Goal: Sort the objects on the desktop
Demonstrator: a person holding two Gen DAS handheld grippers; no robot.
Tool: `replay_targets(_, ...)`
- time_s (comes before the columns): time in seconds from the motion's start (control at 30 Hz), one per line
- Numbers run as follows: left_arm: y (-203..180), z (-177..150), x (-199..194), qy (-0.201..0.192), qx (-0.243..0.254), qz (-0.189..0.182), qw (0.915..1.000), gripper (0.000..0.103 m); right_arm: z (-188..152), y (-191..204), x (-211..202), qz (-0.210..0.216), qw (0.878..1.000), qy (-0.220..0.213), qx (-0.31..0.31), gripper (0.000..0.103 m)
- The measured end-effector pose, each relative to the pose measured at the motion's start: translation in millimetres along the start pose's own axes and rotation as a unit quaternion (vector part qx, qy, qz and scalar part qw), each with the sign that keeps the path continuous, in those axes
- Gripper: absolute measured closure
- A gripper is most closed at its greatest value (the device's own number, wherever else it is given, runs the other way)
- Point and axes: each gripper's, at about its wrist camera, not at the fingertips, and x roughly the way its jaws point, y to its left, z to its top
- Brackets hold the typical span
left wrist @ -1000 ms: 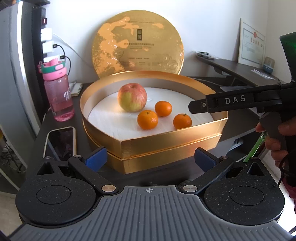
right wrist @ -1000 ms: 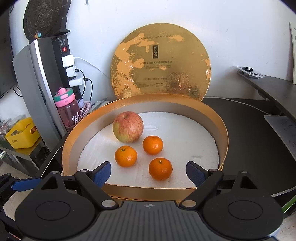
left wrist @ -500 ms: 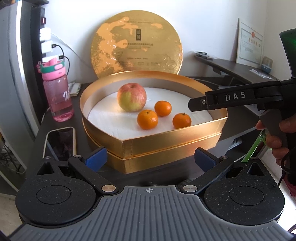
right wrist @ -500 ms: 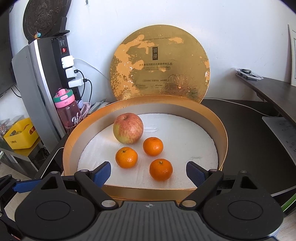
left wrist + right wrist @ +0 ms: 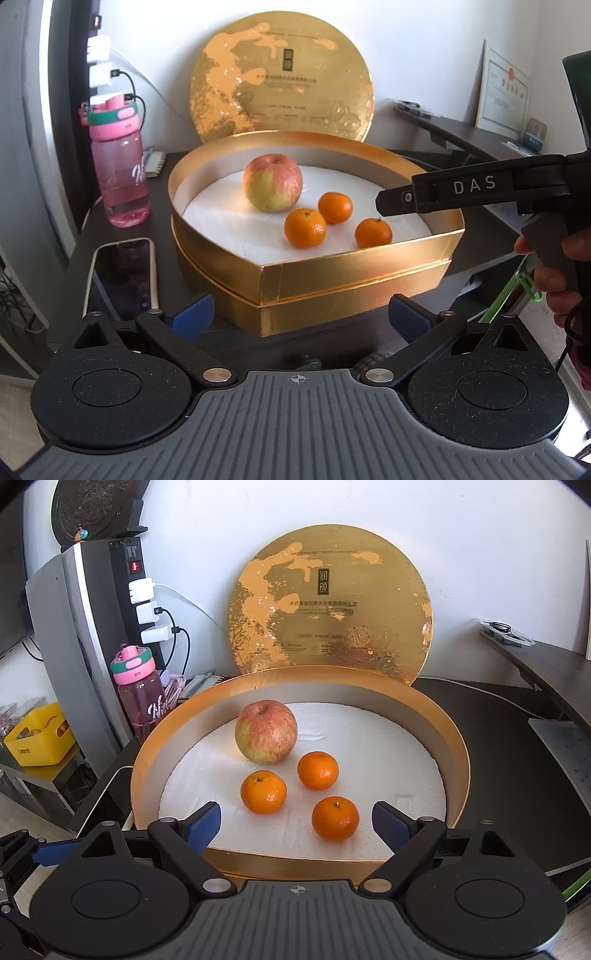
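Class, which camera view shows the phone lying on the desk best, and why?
The left wrist view. There the phone lies face up beside the gold box, nearly whole, only its near end hidden behind the left claw. In the right wrist view only a pale edge shows left of the box.

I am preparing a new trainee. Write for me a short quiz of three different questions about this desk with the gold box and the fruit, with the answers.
1. How many tangerines lie in the gold box beside the apple?
2. True or false: the right gripper holds a tangerine.
3. Which stands left of the box: A) a pink bottle, B) a kettle, C) a lamp?

Key
1. Three: one in the middle, one on the left, one nearest the camera.
2. False; both the right and the left gripper are open and empty.
3. A, the pink bottle.
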Motion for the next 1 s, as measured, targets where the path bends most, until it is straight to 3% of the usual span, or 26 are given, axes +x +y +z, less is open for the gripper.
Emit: replay_targets(1.0,1.5,-1.9,2.0,0.004,-0.007,0.004,1.0,0.0,-2.2,3.0,3.6,0.003,1.0,0.005,0.005,0.013)
